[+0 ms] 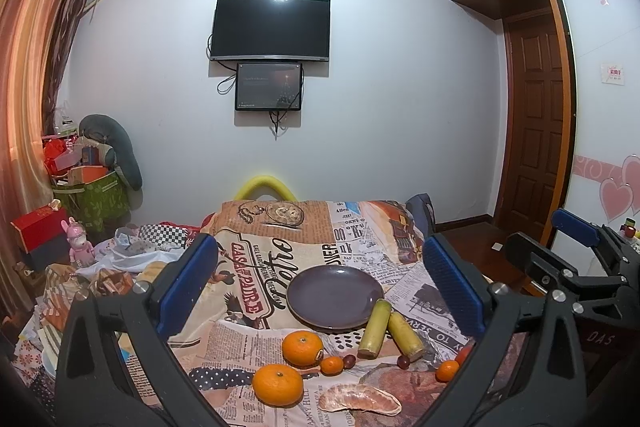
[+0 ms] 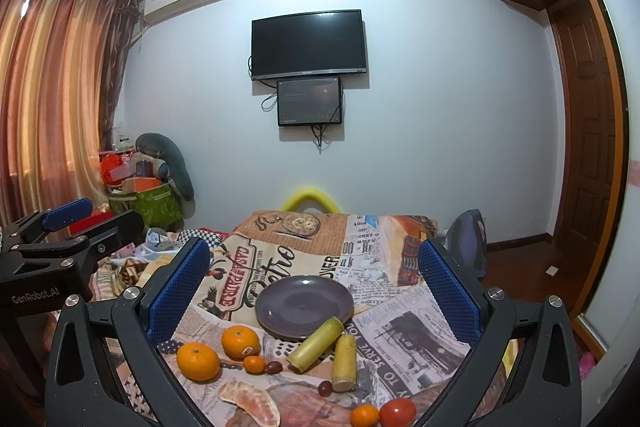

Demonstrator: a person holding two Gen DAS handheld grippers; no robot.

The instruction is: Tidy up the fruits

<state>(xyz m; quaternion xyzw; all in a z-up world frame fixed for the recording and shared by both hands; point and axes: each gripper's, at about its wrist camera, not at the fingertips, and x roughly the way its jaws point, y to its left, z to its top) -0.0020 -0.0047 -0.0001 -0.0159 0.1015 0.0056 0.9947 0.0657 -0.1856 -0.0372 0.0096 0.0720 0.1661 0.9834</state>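
Observation:
A dark purple plate (image 1: 334, 297) (image 2: 304, 305) lies on a newspaper-print cloth. In front of it lie two oranges (image 1: 302, 347) (image 1: 277, 384) (image 2: 240, 342) (image 2: 198, 361), a small kumquat (image 1: 332, 365) (image 2: 254, 364), two yellow-green cane pieces (image 1: 375, 329) (image 1: 406, 335) (image 2: 316, 343) (image 2: 345, 361), grapes (image 1: 349, 360) (image 2: 325, 387), a peeled citrus segment cluster (image 1: 359, 399) (image 2: 250, 403), another kumquat (image 1: 447, 371) (image 2: 364, 415) and a tomato (image 2: 398, 411). My left gripper (image 1: 320, 287) is open above the fruit. My right gripper (image 2: 314, 291) is open, empty, beside it.
The cloth (image 1: 256, 259) covers a raised surface on a cluttered bed. Toys and boxes (image 1: 80, 243) lie at the left. A wooden door (image 1: 536, 131) and wardrobe stand at the right. A TV (image 1: 270, 29) hangs on the far wall.

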